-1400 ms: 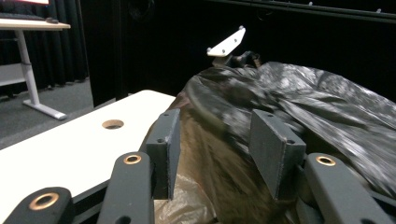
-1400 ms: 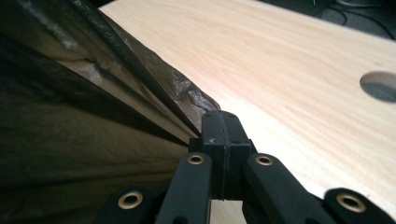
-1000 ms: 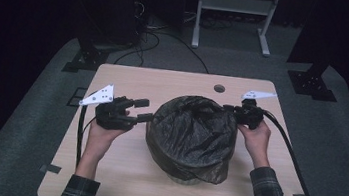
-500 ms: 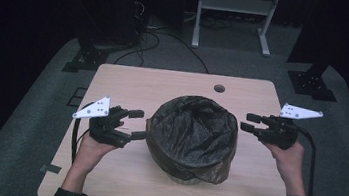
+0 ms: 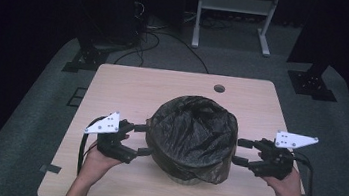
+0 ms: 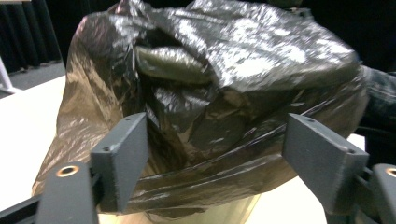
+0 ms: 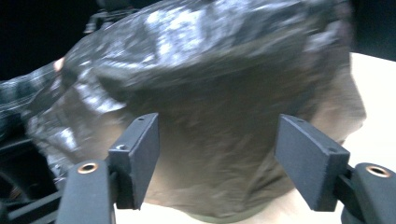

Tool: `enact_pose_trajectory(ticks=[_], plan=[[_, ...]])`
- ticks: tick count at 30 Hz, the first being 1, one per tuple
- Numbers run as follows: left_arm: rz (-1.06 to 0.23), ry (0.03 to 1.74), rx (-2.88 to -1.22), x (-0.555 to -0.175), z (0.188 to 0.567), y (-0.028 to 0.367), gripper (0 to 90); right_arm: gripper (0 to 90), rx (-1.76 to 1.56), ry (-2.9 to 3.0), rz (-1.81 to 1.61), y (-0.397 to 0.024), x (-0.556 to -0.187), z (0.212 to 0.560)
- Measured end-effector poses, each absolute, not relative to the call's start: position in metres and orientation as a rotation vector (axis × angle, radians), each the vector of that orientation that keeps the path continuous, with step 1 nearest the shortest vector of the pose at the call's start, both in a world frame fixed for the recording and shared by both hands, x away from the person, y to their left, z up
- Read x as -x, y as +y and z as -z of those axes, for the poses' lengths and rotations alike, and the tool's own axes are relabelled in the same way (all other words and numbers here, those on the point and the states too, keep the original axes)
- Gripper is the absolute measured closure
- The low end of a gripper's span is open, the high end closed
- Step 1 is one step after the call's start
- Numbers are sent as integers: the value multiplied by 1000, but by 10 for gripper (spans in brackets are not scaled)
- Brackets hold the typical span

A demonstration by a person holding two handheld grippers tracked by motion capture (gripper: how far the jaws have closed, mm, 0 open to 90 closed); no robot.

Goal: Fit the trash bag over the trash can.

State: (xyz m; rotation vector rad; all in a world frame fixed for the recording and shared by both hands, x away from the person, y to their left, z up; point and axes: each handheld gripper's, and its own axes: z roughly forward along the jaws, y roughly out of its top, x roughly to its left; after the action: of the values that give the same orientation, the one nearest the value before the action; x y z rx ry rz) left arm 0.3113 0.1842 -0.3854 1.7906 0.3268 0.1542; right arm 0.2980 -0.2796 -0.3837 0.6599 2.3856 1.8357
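While the bin [image 5: 188, 173] draped in a dark plastic bag [image 5: 192, 133] stands at the centre of the table [image 5: 128, 85] in the high view, 2 grippers flank it. The left gripper [image 5: 141, 139], at lower left, has its jaws apart, just beside the bag. The right gripper [image 5: 240, 152], at lower right, has just been opening, with nothing between its jaws.

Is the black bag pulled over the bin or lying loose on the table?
Pulled over: the black bag drapes down around the bin, whose pale base peeks out below.
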Motion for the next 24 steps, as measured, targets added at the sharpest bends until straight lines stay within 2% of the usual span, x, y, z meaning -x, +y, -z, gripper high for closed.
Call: enact_pose_trajectory(ticks=[3, 4, 8, 11, 12, 14, 24], plan=[[-165, 323, -1797, -312, 386, 181, 391, 301, -625, 2393, -1853, -273, -294, 386], [-164, 308, -1797, -311, 388, 179, 478, 318, -618, 2392, -1858, -270, -293, 386], [-200, 298, -1816, -309, 387, 175, 697, 429, -603, 2355, -1842, -264, -289, 387], [-198, 286, -1809, -309, 387, 174, 867, 673, -612, 2328, -1838, -266, -287, 387], [-199, 280, -1812, -308, 387, 173, 896, 767, -613, 2329, -1829, -266, -286, 387], [-192, 271, -1836, -308, 389, 170, 897, 891, -581, 2346, -1829, -263, -285, 388], [-182, 338, -1991, -315, 422, 176, 896, 900, -676, 2486, -1620, -258, -293, 418]])
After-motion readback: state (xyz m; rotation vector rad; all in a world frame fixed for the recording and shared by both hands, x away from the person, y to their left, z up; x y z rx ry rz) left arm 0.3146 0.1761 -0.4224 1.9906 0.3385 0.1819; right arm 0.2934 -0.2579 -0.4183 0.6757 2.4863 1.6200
